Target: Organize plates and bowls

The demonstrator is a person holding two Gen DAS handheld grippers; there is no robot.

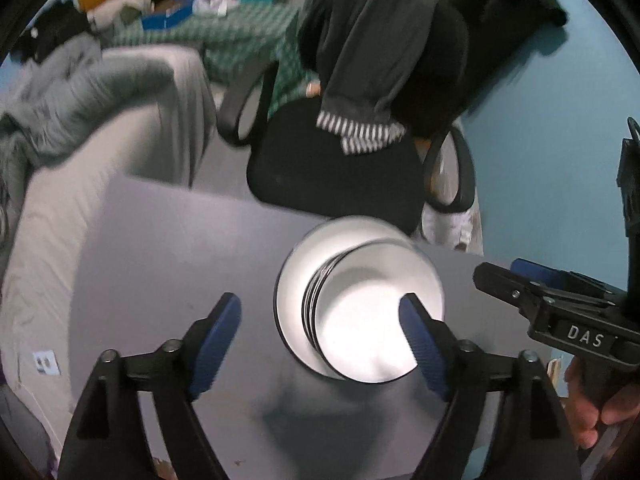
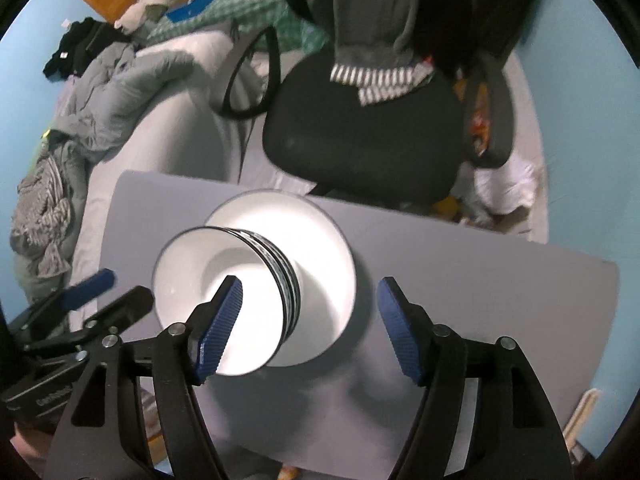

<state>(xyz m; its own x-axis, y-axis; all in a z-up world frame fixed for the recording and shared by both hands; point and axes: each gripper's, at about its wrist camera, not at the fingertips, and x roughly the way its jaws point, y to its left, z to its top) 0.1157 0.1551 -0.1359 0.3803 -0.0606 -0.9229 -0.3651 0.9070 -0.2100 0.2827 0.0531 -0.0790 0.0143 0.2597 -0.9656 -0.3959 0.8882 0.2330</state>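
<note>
A stack of white bowls [image 1: 368, 316] with dark rims stands on a white plate [image 1: 304, 264] on the grey table [image 1: 168, 248]. The same bowls [image 2: 224, 292] and plate [image 2: 320, 240] show in the right wrist view. My left gripper [image 1: 320, 340] is open and empty above the table, its right finger over the top bowl. My right gripper [image 2: 310, 324] is open and empty, its left finger over the top bowl. The right gripper also shows at the right edge of the left wrist view [image 1: 520, 284]. The left gripper shows at the lower left of the right wrist view [image 2: 108, 292].
A black office chair [image 1: 336, 168] with clothes draped over it stands behind the table's far edge. A bed with grey bedding [image 1: 80, 128] lies to the left. A blue wall [image 1: 540, 140] is at the right.
</note>
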